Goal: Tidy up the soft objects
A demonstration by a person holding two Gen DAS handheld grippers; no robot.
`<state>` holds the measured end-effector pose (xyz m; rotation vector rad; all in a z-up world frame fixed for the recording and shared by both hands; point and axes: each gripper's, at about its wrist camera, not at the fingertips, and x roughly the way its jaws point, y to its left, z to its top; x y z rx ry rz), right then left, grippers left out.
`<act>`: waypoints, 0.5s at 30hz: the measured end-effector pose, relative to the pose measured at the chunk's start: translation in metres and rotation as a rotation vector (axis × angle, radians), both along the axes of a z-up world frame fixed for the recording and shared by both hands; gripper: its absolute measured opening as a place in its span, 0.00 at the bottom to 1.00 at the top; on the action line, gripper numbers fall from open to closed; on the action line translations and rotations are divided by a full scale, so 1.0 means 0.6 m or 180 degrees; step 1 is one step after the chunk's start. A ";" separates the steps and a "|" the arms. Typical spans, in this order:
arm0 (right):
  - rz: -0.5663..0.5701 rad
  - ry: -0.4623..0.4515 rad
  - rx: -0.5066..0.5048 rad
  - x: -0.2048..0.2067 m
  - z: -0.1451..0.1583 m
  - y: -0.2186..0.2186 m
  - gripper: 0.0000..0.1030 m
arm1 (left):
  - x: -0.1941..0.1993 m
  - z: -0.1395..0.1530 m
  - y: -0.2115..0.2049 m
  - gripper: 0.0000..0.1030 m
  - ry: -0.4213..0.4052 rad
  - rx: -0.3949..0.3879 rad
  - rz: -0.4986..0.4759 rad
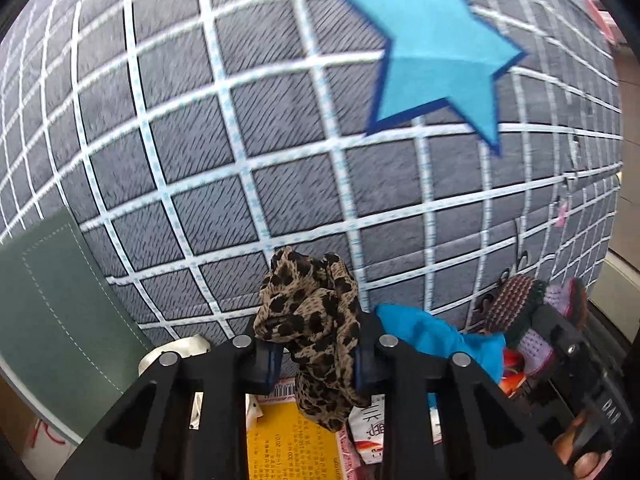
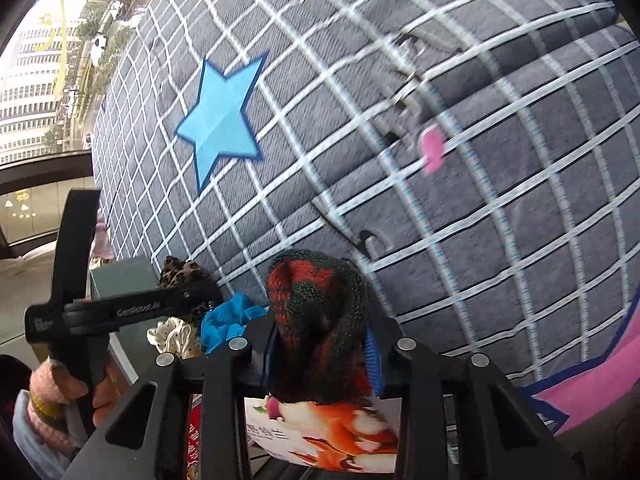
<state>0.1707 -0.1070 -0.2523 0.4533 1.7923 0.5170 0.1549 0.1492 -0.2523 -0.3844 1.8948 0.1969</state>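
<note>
Both picks appear made, nothing yet sorted: the left gripper (image 1: 316, 356) is clamped on a leopard scrunchie (image 1: 314, 320), the right gripper (image 2: 320, 344) on a red-green knit (image 2: 320, 320). Each bunches up between and above its fingers, over the checked blanket (image 1: 240, 140); a blue cloth (image 1: 436, 336) and cream scrunchie (image 2: 174, 336) wait just beside them.

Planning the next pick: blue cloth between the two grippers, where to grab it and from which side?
Probably the raised crumpled fold of the blue cloth, from above. It lies bunched beside the white dotted scrunchie; the left gripper crowds its side.
</note>
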 end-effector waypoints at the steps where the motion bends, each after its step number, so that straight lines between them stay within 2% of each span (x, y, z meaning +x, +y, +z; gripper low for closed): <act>1: -0.0017 -0.0036 -0.0017 0.003 0.004 -0.007 0.35 | 0.003 0.008 -0.001 0.27 -0.0068 0.0020 -0.0015; 6: -0.0050 -0.0233 -0.0088 0.006 0.026 -0.036 0.35 | 0.021 0.076 -0.008 0.27 -0.0622 0.0196 -0.0088; 9: -0.0090 -0.0301 -0.0102 0.008 0.037 -0.054 0.35 | 0.028 0.114 -0.008 0.27 -0.0845 0.0285 -0.0105; 15: -0.0095 -0.0429 -0.0104 0.005 0.064 -0.066 0.35 | 0.033 0.194 -0.052 0.27 -0.1183 0.0286 -0.0144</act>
